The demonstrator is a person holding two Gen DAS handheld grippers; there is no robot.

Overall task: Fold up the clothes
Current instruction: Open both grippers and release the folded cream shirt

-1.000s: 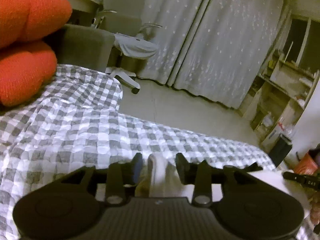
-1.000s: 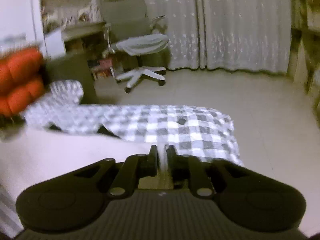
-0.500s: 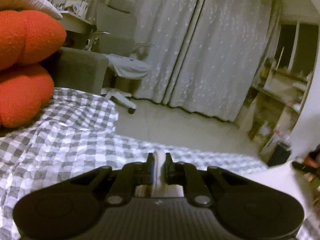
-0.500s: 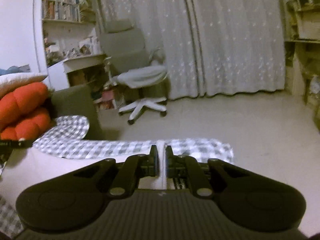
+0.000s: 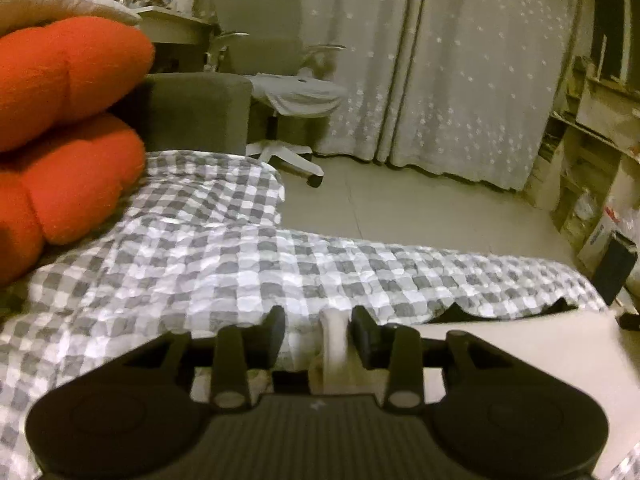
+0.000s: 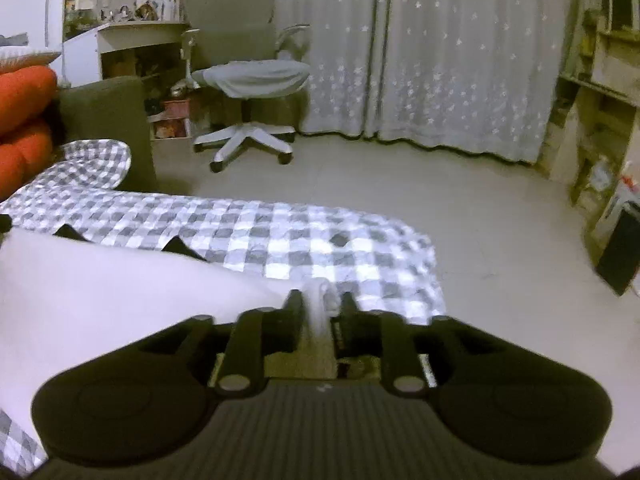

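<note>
We see a white garment point(image 6: 120, 300) spread over the grey-and-white checked bed cover point(image 6: 280, 236), its cloth plain and smooth, its far edge running straight across with small dark gaps beneath where it lifts off the checks. In the left wrist view the same garment point(image 5: 520, 352) lies to the right, pale cream under the room light. At each end a pinched fold of its edge stands up as a narrow upright ridge: one ridge point(image 5: 335, 344) in the left view, one bunched ridge point(image 6: 320, 312) in the right view.
</note>
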